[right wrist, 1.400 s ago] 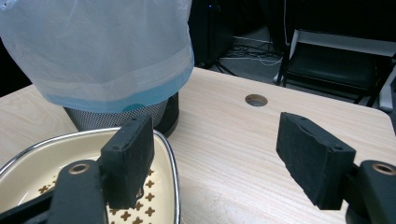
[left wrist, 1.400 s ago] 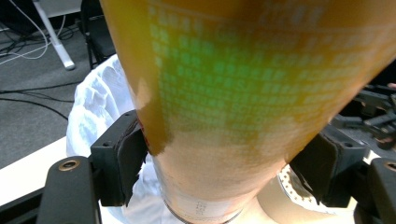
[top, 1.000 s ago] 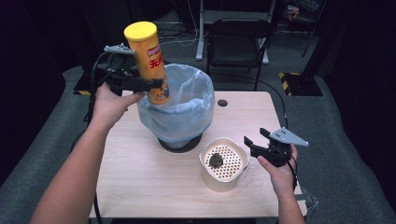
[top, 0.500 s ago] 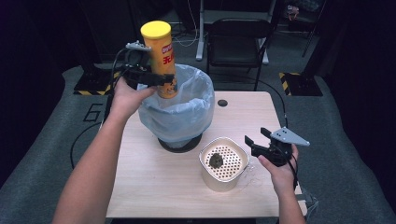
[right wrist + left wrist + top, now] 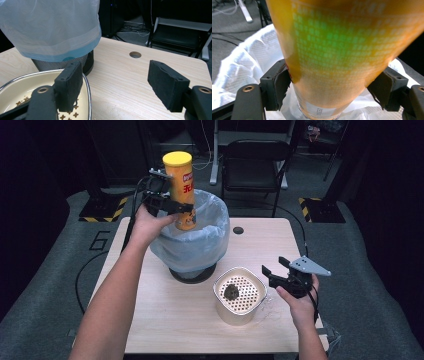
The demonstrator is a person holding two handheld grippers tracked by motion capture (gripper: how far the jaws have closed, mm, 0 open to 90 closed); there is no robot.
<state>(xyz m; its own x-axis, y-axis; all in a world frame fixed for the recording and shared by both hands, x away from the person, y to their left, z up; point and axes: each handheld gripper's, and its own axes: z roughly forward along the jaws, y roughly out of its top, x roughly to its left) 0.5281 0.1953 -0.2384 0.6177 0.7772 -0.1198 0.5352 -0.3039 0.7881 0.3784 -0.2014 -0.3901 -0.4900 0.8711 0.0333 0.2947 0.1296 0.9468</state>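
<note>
Over the bin point(image 5: 192, 240), lined with a pale bag point(image 5: 242, 70), the left gripper point(image 5: 167, 206) pinches a tall yellow crisp can point(image 5: 182, 190) near its lower half, its jaws pressed on either side of the tube, which stands almost upright with its base just inside the bag's mouth. My worry is the can's height: let go from here, it could tip against the rim, drag the loose liner down, or topple out onto the table point(image 5: 165, 320); a smooth round tube held so low could also slip or swing in the pads. That forearm reaches forward and up, wrist cocked inward. At the table's right, the right gripper point(image 5: 277, 275) rests low with its jaws spread on nothing, just beside the cream strainer bowl point(image 5: 240, 312) holding a small dark lump point(image 5: 231, 292).
</note>
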